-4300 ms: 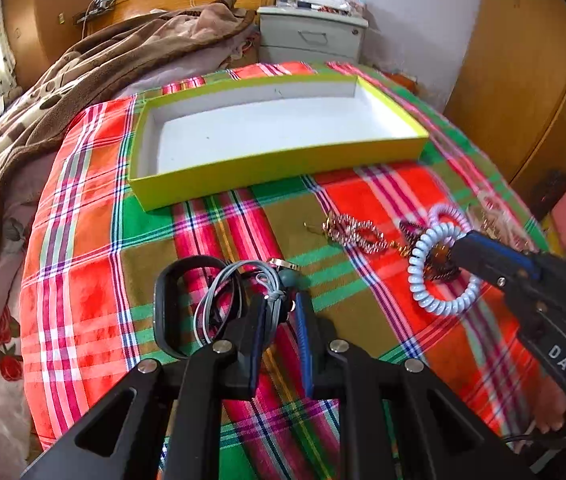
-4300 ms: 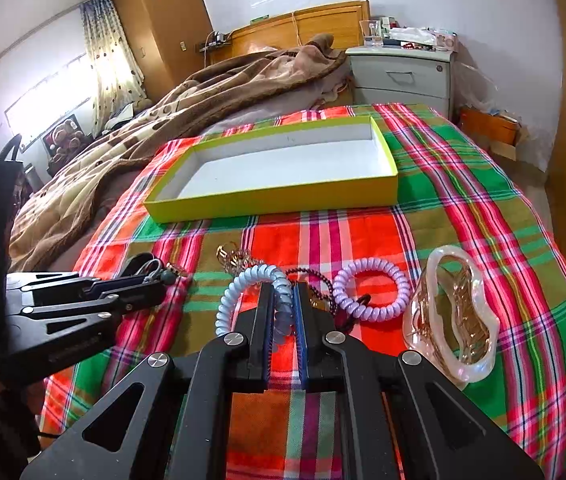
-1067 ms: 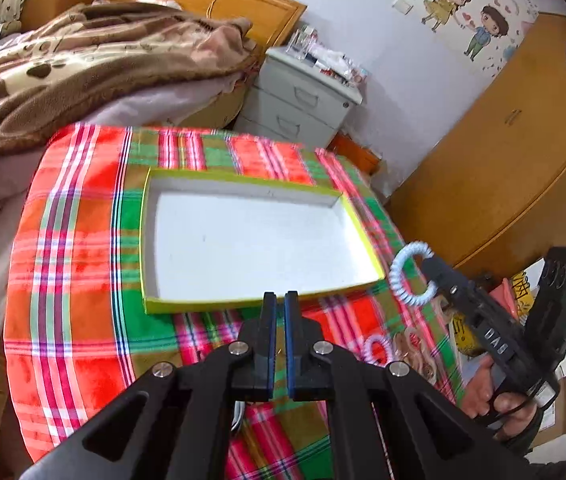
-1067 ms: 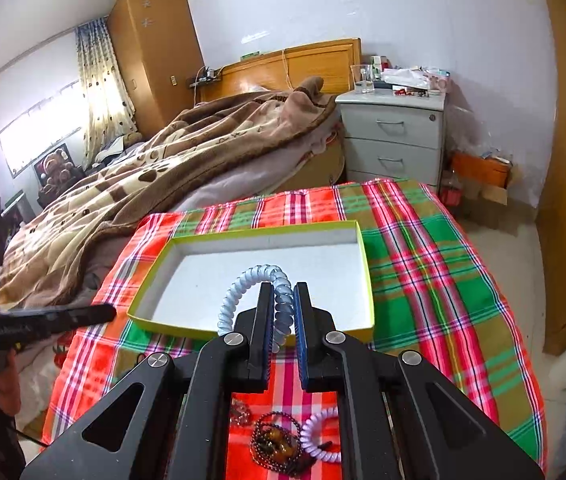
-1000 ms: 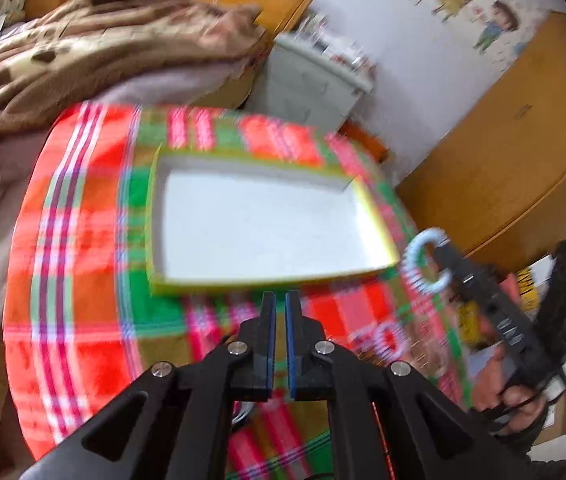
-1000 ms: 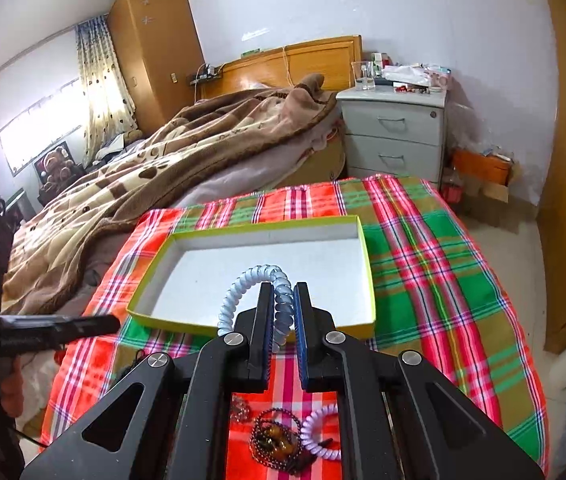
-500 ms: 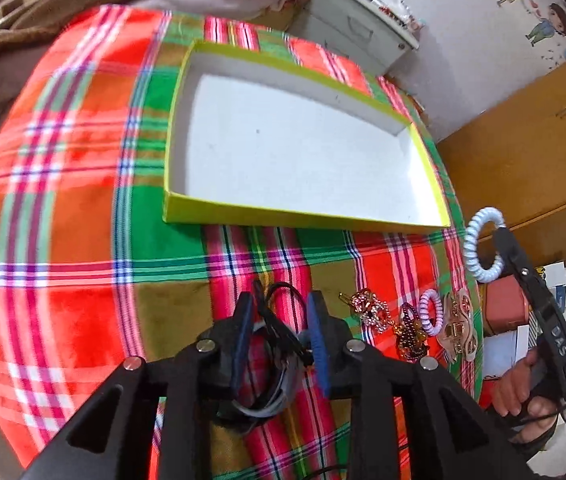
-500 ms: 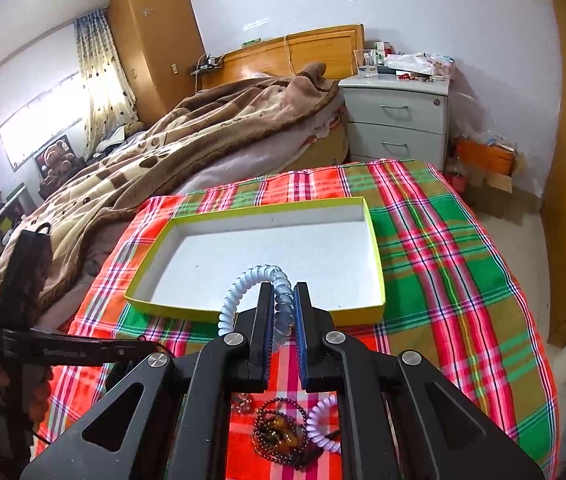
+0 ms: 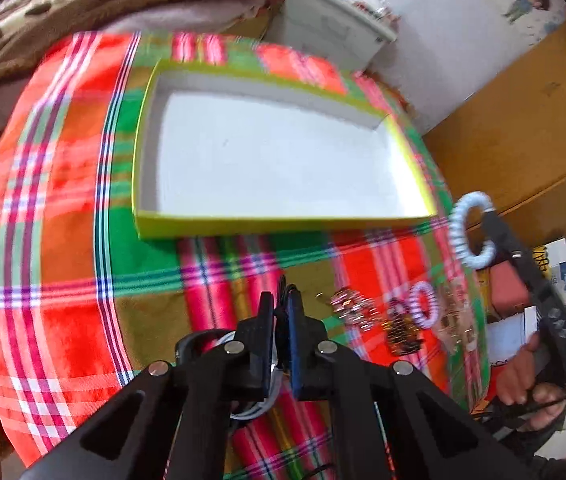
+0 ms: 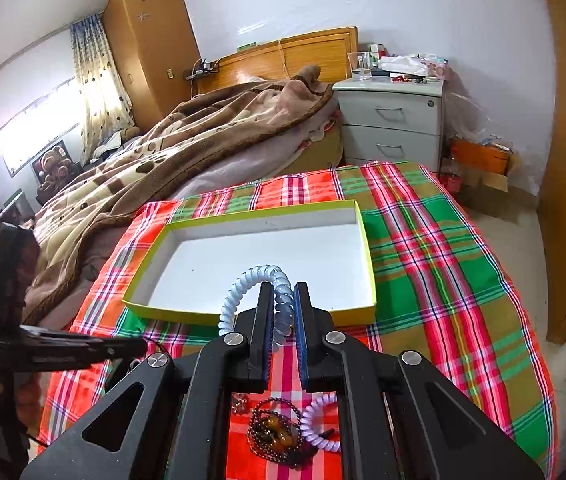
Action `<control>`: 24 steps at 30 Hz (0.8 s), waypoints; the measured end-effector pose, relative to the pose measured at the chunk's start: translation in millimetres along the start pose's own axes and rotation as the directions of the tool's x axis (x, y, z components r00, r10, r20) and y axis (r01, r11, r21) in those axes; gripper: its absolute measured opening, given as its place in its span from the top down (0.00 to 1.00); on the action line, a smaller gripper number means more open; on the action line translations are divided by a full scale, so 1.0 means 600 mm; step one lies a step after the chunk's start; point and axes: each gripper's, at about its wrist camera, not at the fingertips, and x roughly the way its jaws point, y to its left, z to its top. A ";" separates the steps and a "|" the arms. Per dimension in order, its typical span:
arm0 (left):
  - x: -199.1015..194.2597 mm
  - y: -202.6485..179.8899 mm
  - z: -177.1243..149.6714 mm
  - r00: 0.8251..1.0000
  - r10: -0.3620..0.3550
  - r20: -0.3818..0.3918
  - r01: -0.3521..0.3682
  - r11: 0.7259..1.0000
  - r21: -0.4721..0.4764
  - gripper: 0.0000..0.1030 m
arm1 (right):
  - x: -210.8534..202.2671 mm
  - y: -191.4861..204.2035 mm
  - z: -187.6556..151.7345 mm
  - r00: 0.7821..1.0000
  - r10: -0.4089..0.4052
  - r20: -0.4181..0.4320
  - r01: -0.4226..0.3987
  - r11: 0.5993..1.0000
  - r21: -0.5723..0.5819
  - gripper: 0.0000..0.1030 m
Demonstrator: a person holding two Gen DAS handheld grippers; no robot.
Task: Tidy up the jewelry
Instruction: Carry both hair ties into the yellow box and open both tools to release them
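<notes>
A yellow-green box with a white inside [image 9: 283, 222] [image 10: 251, 316] lies empty on the plaid cloth. My right gripper [image 10: 283, 304] is shut on a pale blue spiral band [image 10: 251, 280], held in the air in front of the box; it also shows in the left wrist view [image 9: 469, 236]. My left gripper [image 9: 281, 310] is shut on a thin black band [image 9: 283, 292], low over the cloth in front of the box, with black and grey loops [image 9: 251, 408] under its fingers. A lilac spiral band [image 9: 423, 306] [image 10: 319, 416], a dark bead bracelet [image 10: 275, 436] and gold pieces [image 9: 353, 304] lie on the cloth.
The cloth covers a round-edged table [image 10: 463, 280]. A bed with a brown blanket [image 10: 187, 144] lies behind and to the left. A grey nightstand [image 10: 395, 120] stands behind. A wooden wardrobe [image 9: 523, 128] is on the right.
My left gripper went down over the black loops, opened, and has now shut on a thin black band. My right gripper keeps hold of the pale blue band in front of the box.
</notes>
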 end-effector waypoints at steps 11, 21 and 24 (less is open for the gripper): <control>-0.068 -0.012 0.037 0.990 -0.079 0.120 0.080 0.997 -0.005 0.93 | -0.004 0.009 0.036 0.999 -0.003 0.036 0.005 0.999 -0.032 0.90; -0.075 0.007 0.130 0.984 -0.059 0.171 0.057 0.998 0.018 0.93 | 0.086 -0.006 0.114 0.999 0.006 -0.033 -0.008 0.998 -0.060 0.90; -0.058 0.017 0.159 0.985 -0.046 0.168 0.046 0.999 0.006 0.93 | 0.135 -0.018 0.124 0.996 0.002 -0.094 -0.008 0.998 -0.063 0.90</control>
